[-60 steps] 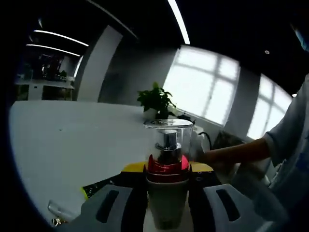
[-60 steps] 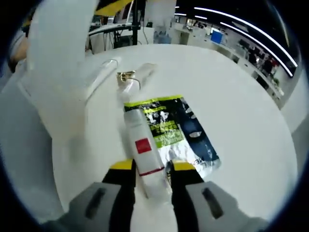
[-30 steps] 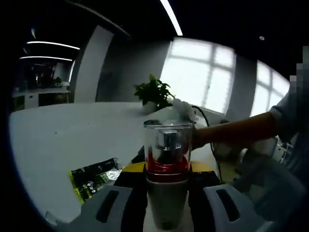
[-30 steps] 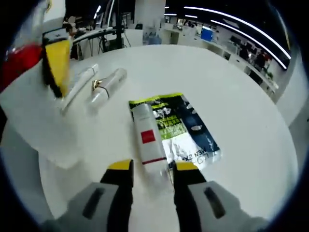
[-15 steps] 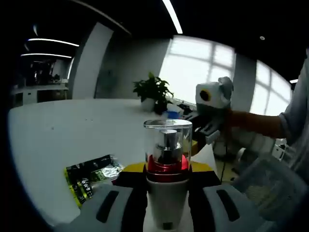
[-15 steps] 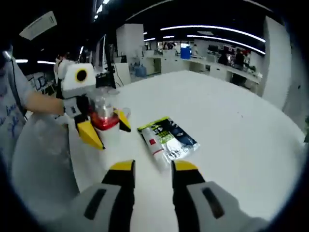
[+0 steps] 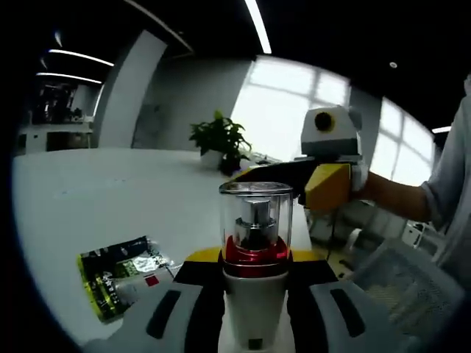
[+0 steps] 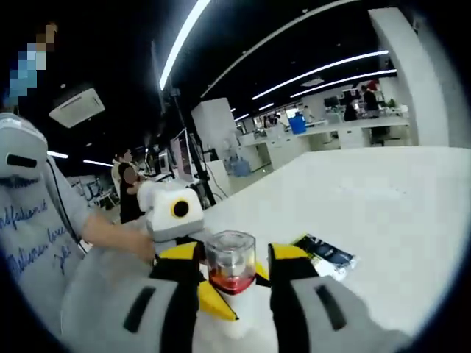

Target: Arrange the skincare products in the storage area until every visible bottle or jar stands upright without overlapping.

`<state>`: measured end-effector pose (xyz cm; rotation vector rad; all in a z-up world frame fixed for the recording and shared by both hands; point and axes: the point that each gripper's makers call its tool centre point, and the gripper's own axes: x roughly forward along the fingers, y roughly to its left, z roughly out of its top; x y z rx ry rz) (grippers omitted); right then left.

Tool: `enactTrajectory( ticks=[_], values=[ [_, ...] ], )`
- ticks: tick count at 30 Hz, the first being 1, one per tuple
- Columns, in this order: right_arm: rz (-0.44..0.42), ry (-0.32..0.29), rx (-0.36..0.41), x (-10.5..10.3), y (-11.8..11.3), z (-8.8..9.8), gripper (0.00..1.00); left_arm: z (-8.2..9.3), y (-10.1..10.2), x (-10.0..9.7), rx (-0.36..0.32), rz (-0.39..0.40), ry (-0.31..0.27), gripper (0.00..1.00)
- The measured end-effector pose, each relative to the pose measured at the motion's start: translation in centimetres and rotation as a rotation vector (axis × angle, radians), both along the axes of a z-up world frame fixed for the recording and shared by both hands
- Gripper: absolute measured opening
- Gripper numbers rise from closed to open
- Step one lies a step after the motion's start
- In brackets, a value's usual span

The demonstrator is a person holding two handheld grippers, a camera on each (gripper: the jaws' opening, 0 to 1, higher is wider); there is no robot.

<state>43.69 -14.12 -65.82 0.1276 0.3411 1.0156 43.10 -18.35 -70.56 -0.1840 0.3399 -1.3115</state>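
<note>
Between the left tongs (image 7: pixel 255 294), in the left gripper view, a pump bottle (image 7: pixel 255 250) stands upright, its white body clamped by both jaws, its red collar and clear cap rising above them. Behind it spreads the white table (image 7: pixel 88 191). On the table to the left lies a dark and yellow sachet (image 7: pixel 118 276) with a white tube (image 7: pixel 143 285) lying flat on it, red mark up. From the right, the right tongs (image 7: pixel 313 184) reach in above the table, held level, one yellow-tipped jaw showing beside the bottle cap; a forearm (image 7: pixel 394 198) runs back from them to a pale sleeve. A potted plant (image 7: pixel 217 143) stands far back by the windows.

Seen from the right gripper view, the right tongs (image 8: pixel 224 272) stand apart with nothing between the jaws, and in the gap beyond them shows the same bottle (image 8: pixel 230 283), upright, held by the left tongs' yellow tips (image 8: pixel 213 298). A hand (image 8: pixel 129 243) holds that gripper from the left. The sachet (image 8: pixel 324 257) lies on the table to the right, near the bottle.
</note>
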Motion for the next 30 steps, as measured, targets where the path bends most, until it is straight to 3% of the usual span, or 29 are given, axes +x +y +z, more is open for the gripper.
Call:
enactTrajectory(
  ticks=[15,24,30],
  values=[
    [0.018,-0.030,-0.006,0.3,0.5,-0.3,0.32,-0.1,-0.8,-0.6,0.000,-0.041,0.006,0.28],
    [-0.008,-0.130,-0.024,0.8,-0.5,0.3,0.30,0.3,-1.4,0.3,-0.001,-0.020,-0.090,0.29],
    [-0.014,-0.136,-0.056,1.2,-0.8,-0.2,0.30,-0.3,-1.6,0.8,0.039,-0.010,-0.101,0.29]
  ],
)
